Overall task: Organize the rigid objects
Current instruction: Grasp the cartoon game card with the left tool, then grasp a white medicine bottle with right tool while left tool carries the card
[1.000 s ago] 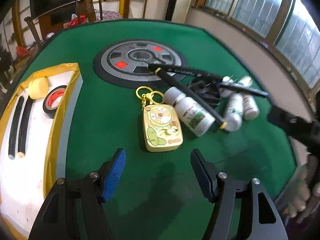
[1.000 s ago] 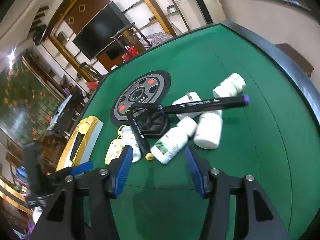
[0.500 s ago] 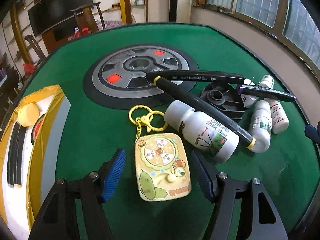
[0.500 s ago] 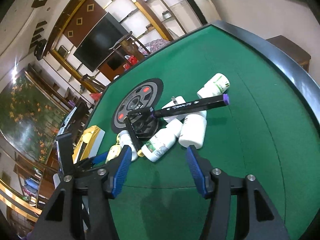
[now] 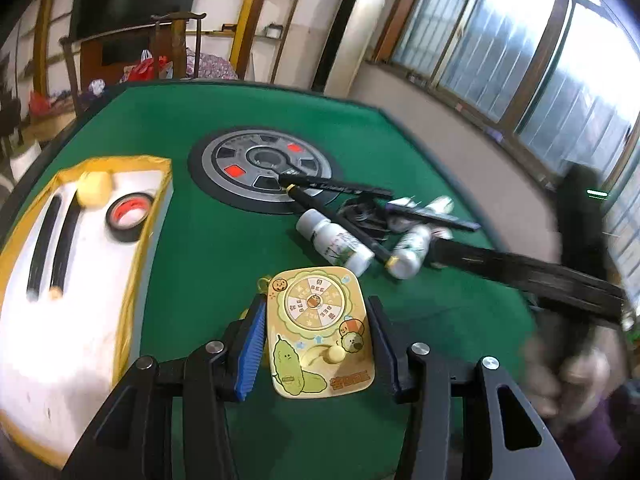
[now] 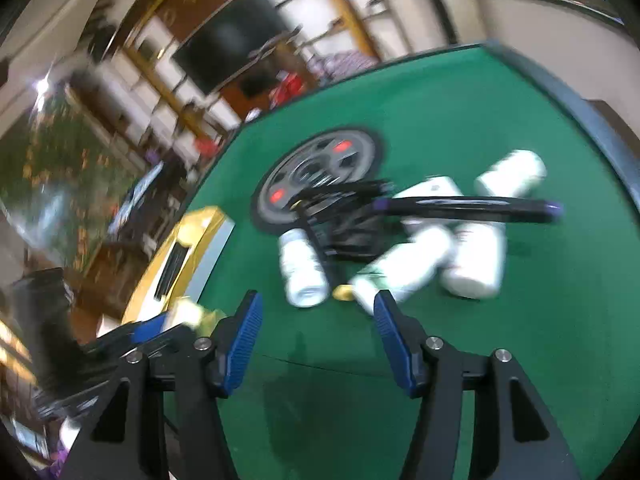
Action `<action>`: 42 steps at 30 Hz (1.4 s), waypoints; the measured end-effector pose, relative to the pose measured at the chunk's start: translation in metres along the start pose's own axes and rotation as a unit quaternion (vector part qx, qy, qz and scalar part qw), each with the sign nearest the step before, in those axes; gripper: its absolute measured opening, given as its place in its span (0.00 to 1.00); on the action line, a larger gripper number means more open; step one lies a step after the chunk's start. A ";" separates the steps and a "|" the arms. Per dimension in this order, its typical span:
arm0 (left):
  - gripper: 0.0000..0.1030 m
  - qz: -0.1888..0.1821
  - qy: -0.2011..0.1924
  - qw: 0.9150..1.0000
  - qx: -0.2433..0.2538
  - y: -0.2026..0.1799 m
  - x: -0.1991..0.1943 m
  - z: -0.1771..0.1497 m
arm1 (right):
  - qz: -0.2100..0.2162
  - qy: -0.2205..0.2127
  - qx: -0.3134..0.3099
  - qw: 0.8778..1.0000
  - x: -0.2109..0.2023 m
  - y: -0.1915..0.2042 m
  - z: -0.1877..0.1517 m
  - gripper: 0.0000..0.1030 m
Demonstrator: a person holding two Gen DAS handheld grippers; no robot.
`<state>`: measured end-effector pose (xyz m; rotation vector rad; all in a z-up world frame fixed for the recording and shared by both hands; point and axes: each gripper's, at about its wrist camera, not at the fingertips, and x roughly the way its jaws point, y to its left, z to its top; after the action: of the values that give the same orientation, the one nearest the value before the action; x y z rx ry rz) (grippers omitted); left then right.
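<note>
The flat yellow plastic keychain toy with a cartoon spinner face (image 5: 320,328) is clamped at its two long edges by the left gripper (image 5: 318,344), whose blue-padded fingers (image 5: 252,350) are closed onto it; whether the toy is clear of the green felt table (image 5: 224,240) cannot be told. The right gripper (image 6: 318,336) is held wide apart and empty above the near part of the table, in front of the heap of white plastic bottles (image 6: 404,268) and black marker pens (image 6: 472,210) near the table's right edge. The white tray with a yellow rim (image 5: 132,240) lies along the left edge and already carries a roll of black tape (image 5: 129,216). The step in hand is judged to be the transfer of the toy to that tray. The grip is best kept firm and square, the toy is carried level and high enough to clear the rim, and release is made only over a bare part of the tray. The dangling key ring is to be kept off the rim.
</note>
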<state>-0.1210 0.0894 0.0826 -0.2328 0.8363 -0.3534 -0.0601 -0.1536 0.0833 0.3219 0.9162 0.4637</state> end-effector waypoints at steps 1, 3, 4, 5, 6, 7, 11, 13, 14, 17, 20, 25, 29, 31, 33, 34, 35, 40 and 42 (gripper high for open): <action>0.49 -0.005 -0.005 1.000 -0.004 0.002 -0.006 -0.002 | 0.000 0.007 -0.008 1.000 0.009 0.006 0.002 0.55; 0.49 -0.011 -0.016 1.000 -0.014 0.009 -0.019 -0.008 | 0.008 0.028 -0.027 0.999 0.029 0.023 0.010 0.55; 0.49 -0.015 -0.022 0.999 -0.020 0.013 -0.024 -0.011 | 0.011 0.040 -0.038 0.998 0.041 0.033 0.015 0.55; 0.49 -0.019 -0.025 0.999 -0.025 0.016 -0.027 -0.013 | 0.007 0.046 -0.047 0.998 0.050 0.039 0.017 0.55; 0.49 -0.020 -0.028 0.999 -0.028 0.019 -0.028 -0.013 | 0.001 0.052 -0.058 0.997 0.058 0.045 0.018 0.55; 0.49 -0.017 -0.029 0.999 -0.036 0.023 -0.028 -0.014 | -0.008 0.065 -0.074 0.995 0.071 0.052 0.022 0.55; 0.49 -0.010 -0.028 0.999 -0.043 0.029 -0.028 -0.014 | -0.055 0.081 -0.101 0.990 0.099 0.064 0.028 0.54; 0.49 -0.017 -0.026 0.998 -0.046 0.031 -0.028 -0.015 | -0.069 0.095 -0.106 0.987 0.108 0.065 0.030 0.48; 0.49 -0.022 -0.028 0.998 -0.047 0.033 -0.030 -0.016 | -0.084 0.101 -0.111 0.985 0.113 0.065 0.031 0.46; 0.49 -0.029 -0.030 0.998 -0.049 0.036 -0.033 -0.019 | -0.121 0.111 -0.125 0.978 0.124 0.067 0.030 0.34; 0.49 -0.037 -0.035 0.997 -0.056 0.044 -0.037 -0.020 | -0.124 0.108 -0.125 0.978 0.124 0.066 0.026 0.34; 0.49 -0.032 -0.036 0.997 -0.062 0.051 -0.039 -0.021 | -0.123 0.098 -0.119 0.980 0.120 0.066 0.022 0.33; 0.49 -0.028 -0.047 0.995 -0.079 0.062 -0.047 -0.019 | -0.082 0.094 -0.076 0.989 0.108 0.054 0.021 0.33; 0.49 -0.023 -0.054 0.994 -0.087 0.070 -0.055 -0.019 | -0.058 0.087 -0.059 0.993 0.097 0.053 0.019 0.33; 0.49 -0.011 -0.062 0.994 -0.094 0.077 -0.062 -0.019 | -0.038 0.081 -0.047 0.995 0.087 0.054 0.019 0.33; 0.49 -0.005 -0.066 0.993 -0.100 0.083 -0.065 -0.019 | -0.025 0.078 -0.040 0.996 0.082 0.055 0.018 0.33; 0.49 -0.001 -0.070 0.992 -0.105 0.088 -0.068 -0.018 | -0.009 0.074 -0.031 0.997 0.075 0.056 0.019 0.33; 0.49 0.033 -0.083 0.988 -0.127 0.119 -0.080 -0.014 | 0.058 0.062 -0.016 0.996 0.053 0.076 0.021 0.33; 0.49 0.038 -0.076 0.988 -0.132 0.133 -0.081 -0.009 | 0.079 0.065 -0.009 0.995 0.053 0.085 0.022 0.33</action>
<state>-0.1493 0.2422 0.0872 -0.4677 0.7384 -0.1490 -0.0351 -0.0554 0.0986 0.3533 1.0166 0.6440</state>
